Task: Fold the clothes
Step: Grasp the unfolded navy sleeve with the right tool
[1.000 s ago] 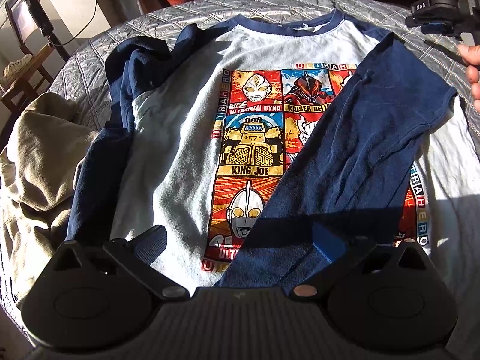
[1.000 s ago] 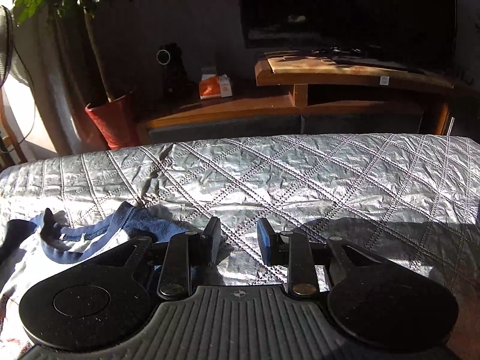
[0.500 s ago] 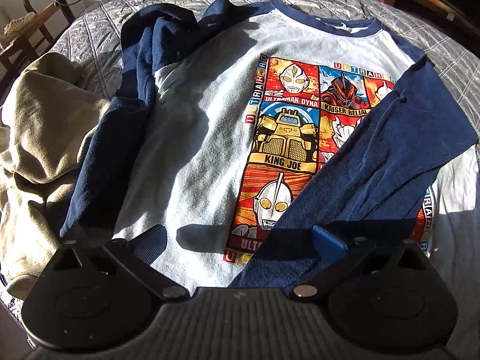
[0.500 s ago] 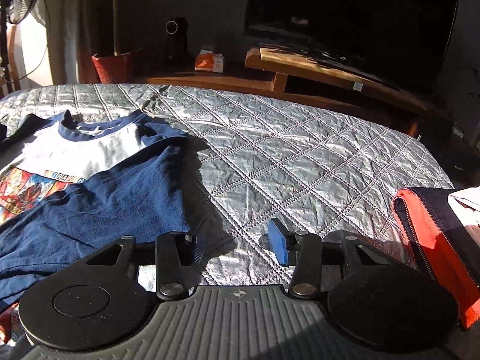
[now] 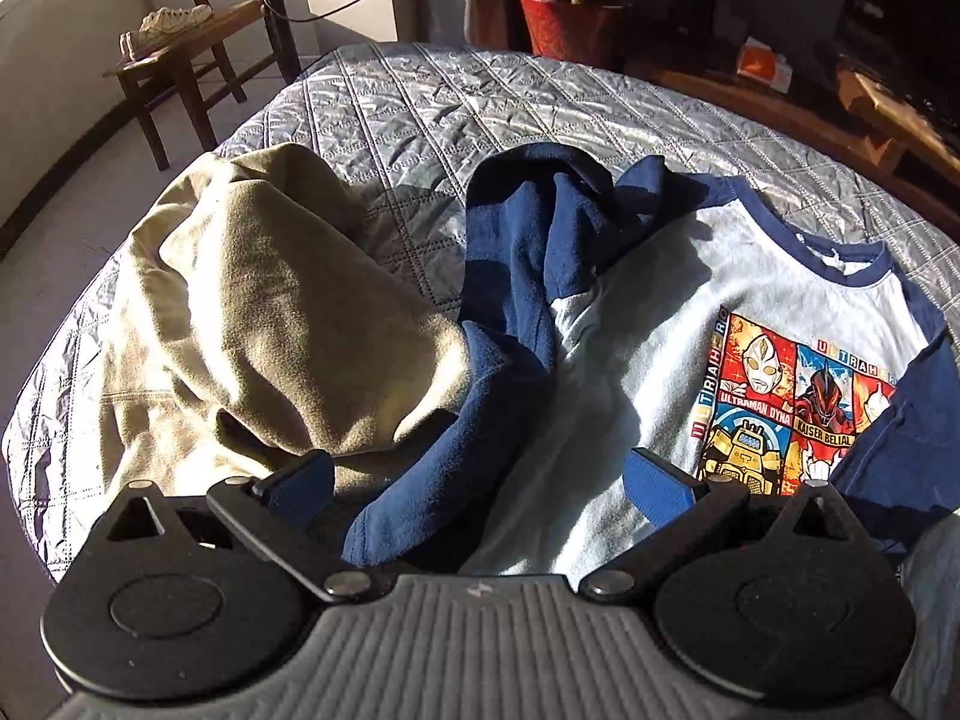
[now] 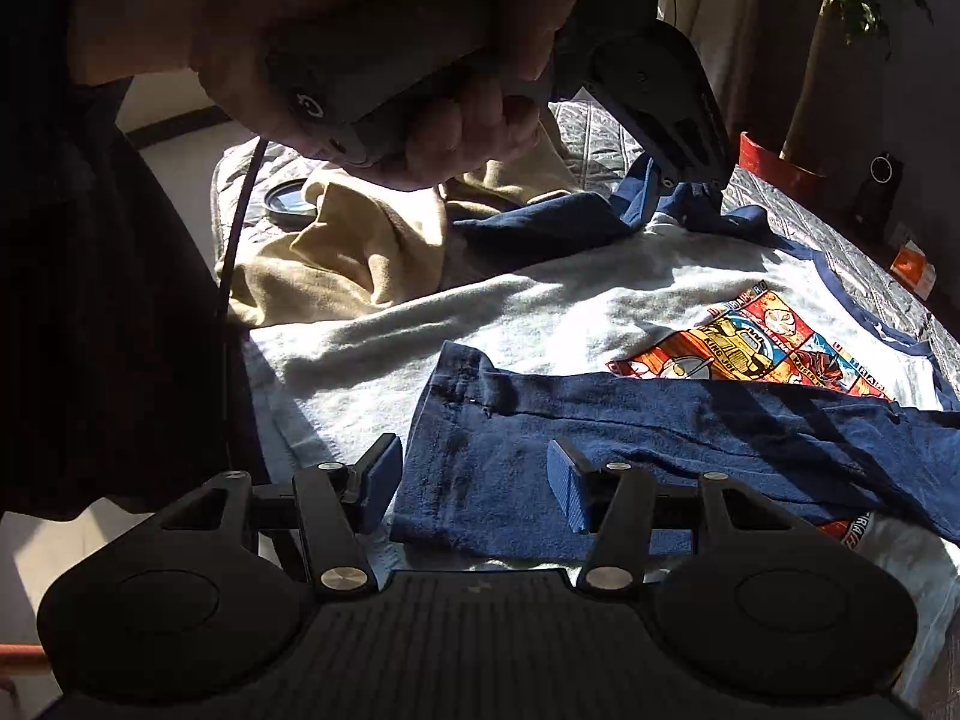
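A light grey shirt with navy sleeves and a colourful print lies flat on the quilted bed. Its one sleeve is crumpled at the shirt's left side. My left gripper hangs open above that sleeve's lower end, with nothing between its fingers. The other sleeve lies folded across the shirt's front. My right gripper hovers over its cuff with its jaws opening; the pads do not press the cloth. A hand holds the left gripper at the top of the right wrist view.
A crumpled beige garment lies left of the shirt, touching the sleeve. A round lens-like object sits behind it. Beyond the bed stand a wooden chair with shoes, a red plant pot and low wooden furniture.
The left gripper has swung left, from over the print to over the crumpled sleeve and beige garment. The right gripper has swept from the bare quilt back over the folded sleeve, its jaws wider.
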{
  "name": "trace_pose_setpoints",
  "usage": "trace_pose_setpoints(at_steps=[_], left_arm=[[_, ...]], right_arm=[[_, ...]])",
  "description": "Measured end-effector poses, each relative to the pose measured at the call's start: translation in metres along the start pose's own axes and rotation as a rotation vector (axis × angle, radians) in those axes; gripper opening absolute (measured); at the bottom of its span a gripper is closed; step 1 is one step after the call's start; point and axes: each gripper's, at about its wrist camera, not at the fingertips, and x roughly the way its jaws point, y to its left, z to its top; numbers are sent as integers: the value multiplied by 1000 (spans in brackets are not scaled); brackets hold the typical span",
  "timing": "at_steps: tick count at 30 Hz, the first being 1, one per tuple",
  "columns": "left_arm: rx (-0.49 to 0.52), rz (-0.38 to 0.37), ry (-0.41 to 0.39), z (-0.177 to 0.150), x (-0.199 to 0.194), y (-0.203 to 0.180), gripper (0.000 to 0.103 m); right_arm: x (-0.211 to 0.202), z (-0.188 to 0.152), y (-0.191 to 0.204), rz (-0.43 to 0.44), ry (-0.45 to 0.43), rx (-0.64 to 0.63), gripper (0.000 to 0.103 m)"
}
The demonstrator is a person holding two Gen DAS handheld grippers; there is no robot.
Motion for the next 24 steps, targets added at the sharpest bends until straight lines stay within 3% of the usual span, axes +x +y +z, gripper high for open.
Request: trace_pose_setpoints(at_steps=[2,8,11,15,17,19,22,24], left_arm=[[-47,-1,4,3,0,15,102],[-202,58,-31,11,-9,58,102],[-297,84,-17,11,-8,82,102],[-372,97,-8,9,-10,103,102],[-407,115,-15,8,-11,112,102],[-463,131,-22,8,-13,128,102],[-548,154,-32,6,-15,152,102],[-591,150,-23,4,-14,164,102]], right_arm=[[11,-2,11,-14,14,7,56],[2,9,-19,173,5,254,45],[-10,30,-72,65,-53,422,58],[-5,83,-128,-128,-72,374,58],[0,110,-127,-173,-85,201,58],[9,130,-110,-151,-93,-18,60],[26,131,-69,-111,-96,-333,62],[43,129,-48,-85,-58,-422,59]])
